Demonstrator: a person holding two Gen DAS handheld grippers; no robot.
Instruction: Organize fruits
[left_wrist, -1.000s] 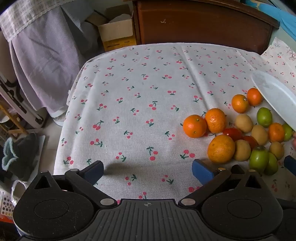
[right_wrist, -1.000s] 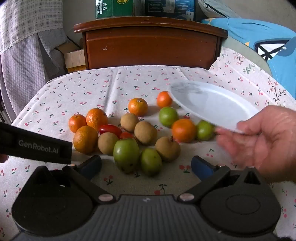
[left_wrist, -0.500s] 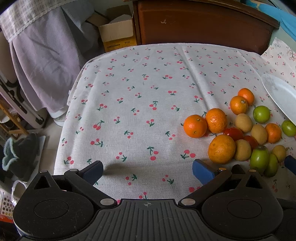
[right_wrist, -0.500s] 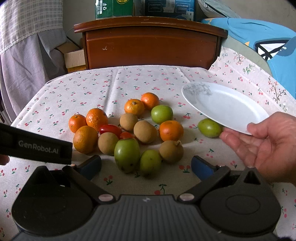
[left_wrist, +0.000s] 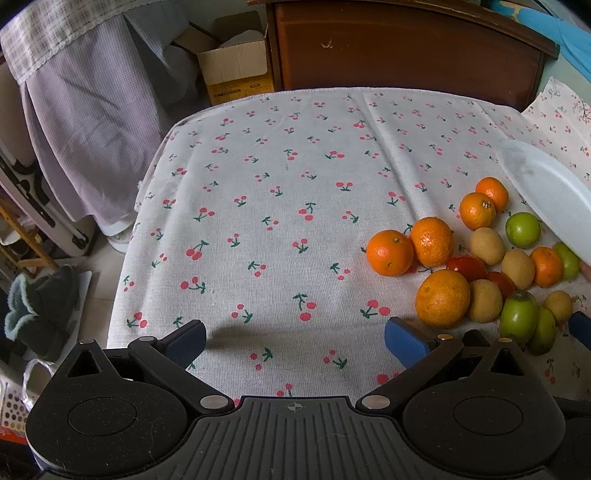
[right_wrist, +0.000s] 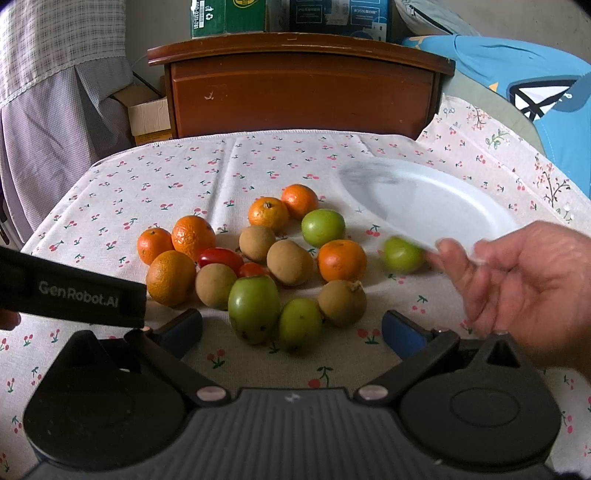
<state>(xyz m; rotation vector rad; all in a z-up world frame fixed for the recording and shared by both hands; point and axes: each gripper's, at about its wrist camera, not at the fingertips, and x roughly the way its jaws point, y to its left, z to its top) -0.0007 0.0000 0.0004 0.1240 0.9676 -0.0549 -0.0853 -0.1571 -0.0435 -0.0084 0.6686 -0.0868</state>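
A heap of fruit lies on the cherry-print tablecloth (left_wrist: 277, 221): several oranges (right_wrist: 192, 236), brown round fruits (right_wrist: 289, 262), green fruits (right_wrist: 253, 308) and two red tomatoes (right_wrist: 220, 258). A bare hand (right_wrist: 532, 280) holds a white plate (right_wrist: 432, 203) tilted above the heap's right side; one green fruit (right_wrist: 400, 254) sits under its rim. My right gripper (right_wrist: 291, 332) is open, just in front of the heap with nothing between its fingers. My left gripper (left_wrist: 293, 338) is open over bare cloth, left of the heap; the big orange (left_wrist: 442, 297) lies beyond its right finger.
A dark wooden headboard (right_wrist: 303, 85) stands behind the table. A cardboard box (left_wrist: 236, 70) and a hanging grey cloth (left_wrist: 92, 122) are at the back left. The table's left edge (left_wrist: 125, 266) drops to a cluttered floor. A blue cushion (right_wrist: 535, 92) lies at the right.
The hand with the plate swung right, away from the fruit, then back left and lower toward the heap; it is blurred now. Both grippers have stayed put.
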